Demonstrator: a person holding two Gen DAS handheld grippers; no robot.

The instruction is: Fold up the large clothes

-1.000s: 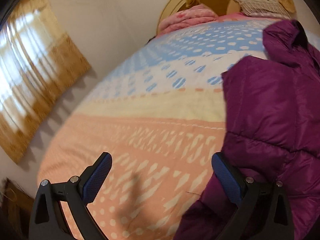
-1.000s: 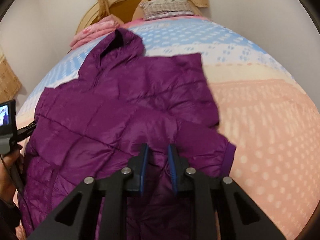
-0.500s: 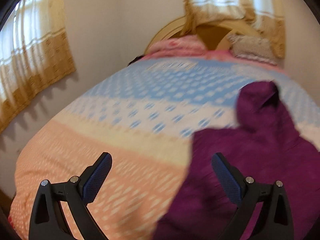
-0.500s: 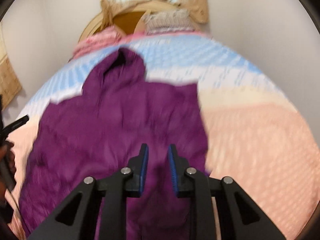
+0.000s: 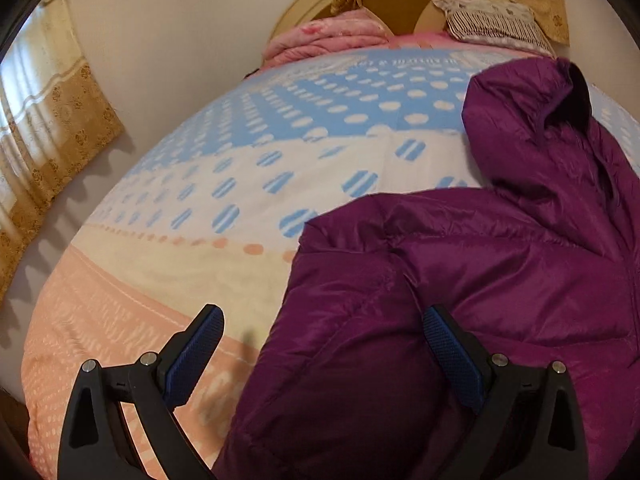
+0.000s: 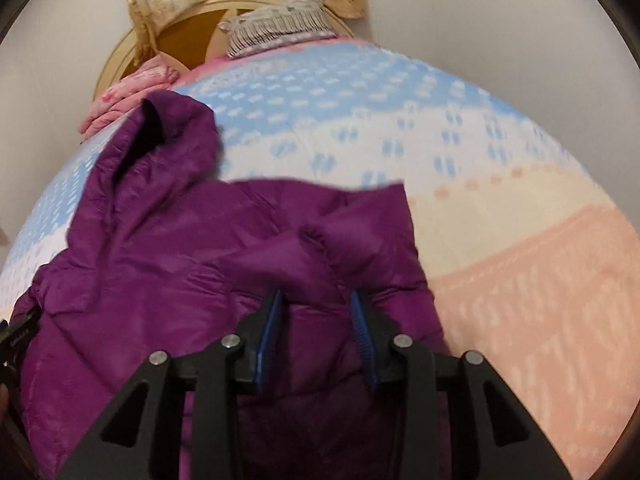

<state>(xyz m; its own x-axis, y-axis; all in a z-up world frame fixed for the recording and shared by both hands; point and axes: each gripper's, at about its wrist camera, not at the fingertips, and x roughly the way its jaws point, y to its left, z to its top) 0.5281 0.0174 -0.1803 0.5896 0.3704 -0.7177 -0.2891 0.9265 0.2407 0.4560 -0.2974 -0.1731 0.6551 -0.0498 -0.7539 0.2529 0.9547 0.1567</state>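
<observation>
Right wrist view: right gripper partly parted, jaws straddling a raised fold of the purple puffer jacket; firm grip not confirmable, fabric between the pads. Sleeve cuff folded inward, just ahead of the jaws. Hood far ahead and left, pointing toward the headboard.

Left wrist view: left gripper spread wide, holding nothing; right pad over the jacket's edge, left pad over bare quilt.

Step judged in hand: sleeve fold-in on the right side. Next move likely calls for closing on the left jacket edge between the left jaws and carrying it across.

Open quilt left of the left gripper and right of the right gripper; wall beyond each bed edge.
</observation>
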